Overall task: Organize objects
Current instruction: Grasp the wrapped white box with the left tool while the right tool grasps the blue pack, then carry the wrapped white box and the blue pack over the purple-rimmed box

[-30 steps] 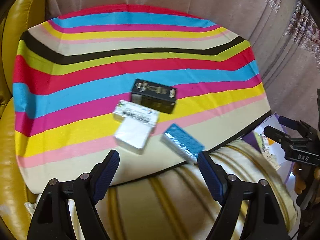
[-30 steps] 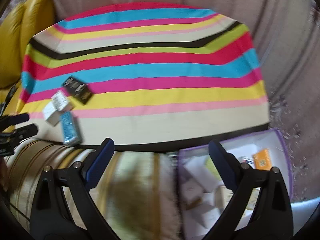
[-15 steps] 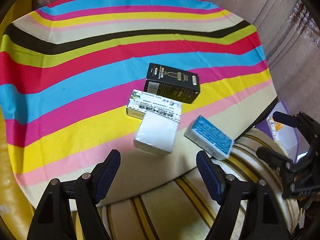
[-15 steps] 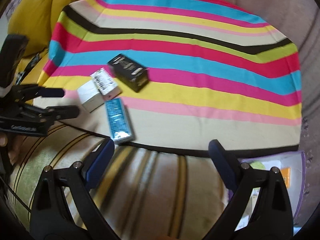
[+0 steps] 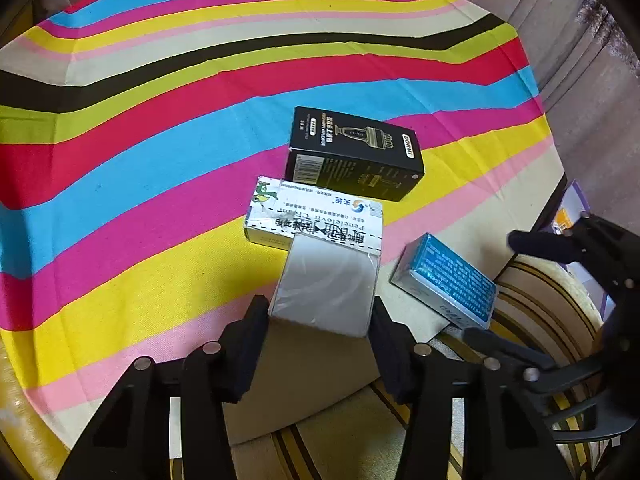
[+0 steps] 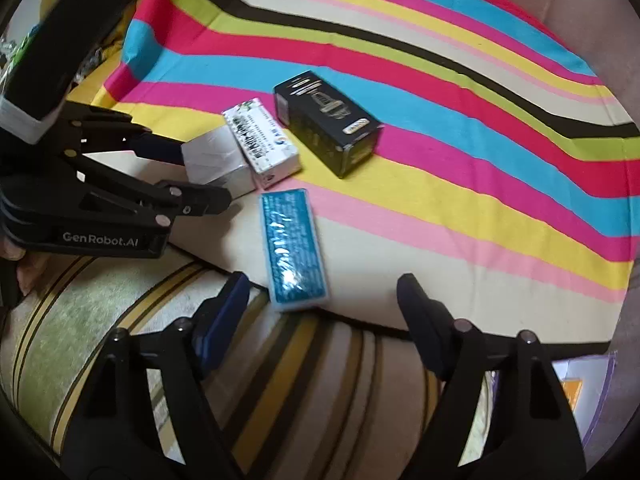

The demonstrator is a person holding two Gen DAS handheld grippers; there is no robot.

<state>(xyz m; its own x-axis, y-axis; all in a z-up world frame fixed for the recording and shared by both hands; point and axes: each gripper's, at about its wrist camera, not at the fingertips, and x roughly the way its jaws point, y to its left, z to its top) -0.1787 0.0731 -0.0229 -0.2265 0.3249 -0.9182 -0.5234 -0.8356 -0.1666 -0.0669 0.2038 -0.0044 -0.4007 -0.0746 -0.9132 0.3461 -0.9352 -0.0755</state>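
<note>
Closing on the grey box (image 5: 326, 286), the left hand-held gripper (image 5: 318, 330) has a finger at each of the box's side faces; the pads look to be touching or all but touching, and firm pressure cannot be confirmed. The box lies on the striped cloth (image 5: 120, 184) near its front edge, its far end tucked against a white box (image 5: 316, 216), with a black box (image 5: 354, 152) beyond. The right hand-held gripper (image 6: 322, 304) stands apart and is narrowing, with nothing between its fingers. A blue box (image 6: 292, 248) lies just ahead of it, slightly left of centre, its long axis running away from the gripper, so the fingers would meet its long sides. The right hand is judged the nearer to it.
</note>
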